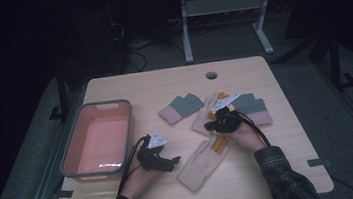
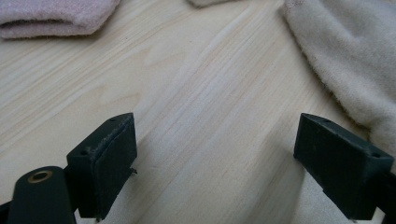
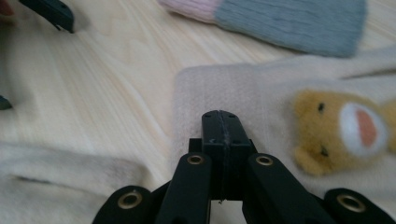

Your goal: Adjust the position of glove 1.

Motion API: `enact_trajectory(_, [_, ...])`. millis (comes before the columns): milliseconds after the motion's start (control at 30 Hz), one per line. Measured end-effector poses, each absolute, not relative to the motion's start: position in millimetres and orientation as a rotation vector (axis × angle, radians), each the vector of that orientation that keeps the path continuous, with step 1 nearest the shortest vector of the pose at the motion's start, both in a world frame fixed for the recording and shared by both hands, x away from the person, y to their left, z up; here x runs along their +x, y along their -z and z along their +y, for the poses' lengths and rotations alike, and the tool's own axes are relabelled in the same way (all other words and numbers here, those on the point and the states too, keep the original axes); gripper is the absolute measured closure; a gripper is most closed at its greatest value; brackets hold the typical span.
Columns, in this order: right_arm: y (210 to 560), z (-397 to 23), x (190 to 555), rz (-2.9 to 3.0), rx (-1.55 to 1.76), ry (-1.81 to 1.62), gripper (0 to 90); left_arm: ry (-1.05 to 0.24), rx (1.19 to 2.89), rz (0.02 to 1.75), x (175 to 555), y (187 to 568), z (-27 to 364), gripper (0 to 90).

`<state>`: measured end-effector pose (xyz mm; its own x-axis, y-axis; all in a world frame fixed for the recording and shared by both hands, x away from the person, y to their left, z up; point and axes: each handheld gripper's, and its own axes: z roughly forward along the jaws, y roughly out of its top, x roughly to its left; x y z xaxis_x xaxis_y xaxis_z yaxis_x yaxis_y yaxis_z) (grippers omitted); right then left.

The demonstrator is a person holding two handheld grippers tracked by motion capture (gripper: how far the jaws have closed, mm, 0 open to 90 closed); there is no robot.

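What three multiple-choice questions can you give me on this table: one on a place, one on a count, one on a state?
1. Where does the basin stand on the table?
A. left side
B. right side
C. far middle

2. How many gloves lie on the table?
A. two
B. four
C. six

3. How do the right tool's jaws stand?
A. wide open
B. shut
C. closed around a cup

Answers: 1 A, the high view shows it by the left edge. 2 B, two grey-and-pink gloves and two cream gloves. 3 B, its jaws meet with no gap.
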<state>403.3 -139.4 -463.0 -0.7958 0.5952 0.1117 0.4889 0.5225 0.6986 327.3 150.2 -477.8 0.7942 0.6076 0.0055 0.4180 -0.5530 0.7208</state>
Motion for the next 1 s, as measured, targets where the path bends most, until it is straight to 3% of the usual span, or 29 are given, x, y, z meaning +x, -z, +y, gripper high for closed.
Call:
enact_trajectory(367, [456, -122, 396, 2.621, 0.86, -1.163, 88.8, -0.328, 2.237, 0.755, 327, 478, 150, 12.5])
enact_trajectory(467, [449, -133, 398, 2.564, 0.893, -1.173, 81.5, -0.328, 2.236, 0.756, 327, 478, 150, 12.6])
enact_trajectory(733, [442, -154, 409, 2.411, 1.038, -1.139, 44.0, -0.329, 2.232, 0.757, 327, 478, 150, 12.5])
enact_trajectory(1000, [461, -148, 419, 2.429, 1.067, -1.132, 41.3, -0.328, 2.234, 0.756, 327, 478, 150, 12.6])
